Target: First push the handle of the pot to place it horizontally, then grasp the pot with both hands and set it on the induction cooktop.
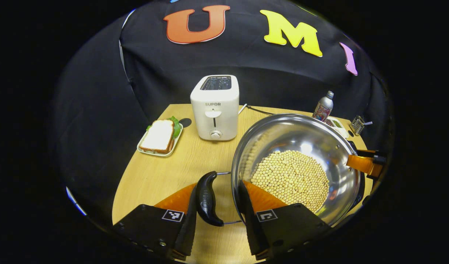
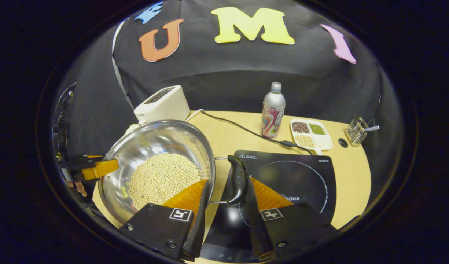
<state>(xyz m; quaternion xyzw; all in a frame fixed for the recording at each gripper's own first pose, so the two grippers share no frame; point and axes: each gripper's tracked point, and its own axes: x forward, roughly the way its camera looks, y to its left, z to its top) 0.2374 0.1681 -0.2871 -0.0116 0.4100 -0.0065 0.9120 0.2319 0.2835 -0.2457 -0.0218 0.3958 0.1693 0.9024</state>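
A round wooden table (image 2: 350,183) stands against a black-draped booth wall. Low in both views sits the pot (image 1: 312,135), a wide steel pan loaded with pale beans (image 1: 290,178), which fill the frame's lower right in the left gripper view and its lower left in the right gripper view.

The left gripper (image 1: 217,220) straddles the left handle (image 1: 206,198), a black grip on a wire loop. Its jaws stand apart, one finger beside the grip and the other against the pot's wall, so nothing is clenched yet. The right gripper (image 2: 226,216) frames the right handle (image 2: 237,179) the same way, also released, with its right finger just touching the grip.

The pot looks stiff, smooth and fairly heavy with its load. The loose beans would likely shift if it tips, so a level, two-handed lift by the handles seems the safe hold.

The cooktop (image 2: 301,179) lies just beside the pot, at lower centre-right of the right gripper view, its glass bare. A cord (image 2: 246,130) runs behind it. Farther back are a bottle (image 2: 273,110), a snack tray (image 2: 325,141) and a small rack (image 2: 355,131). A toaster (image 1: 215,108) and a sandwich (image 1: 159,136) sit at centre-left of the left gripper view, clear of the path.
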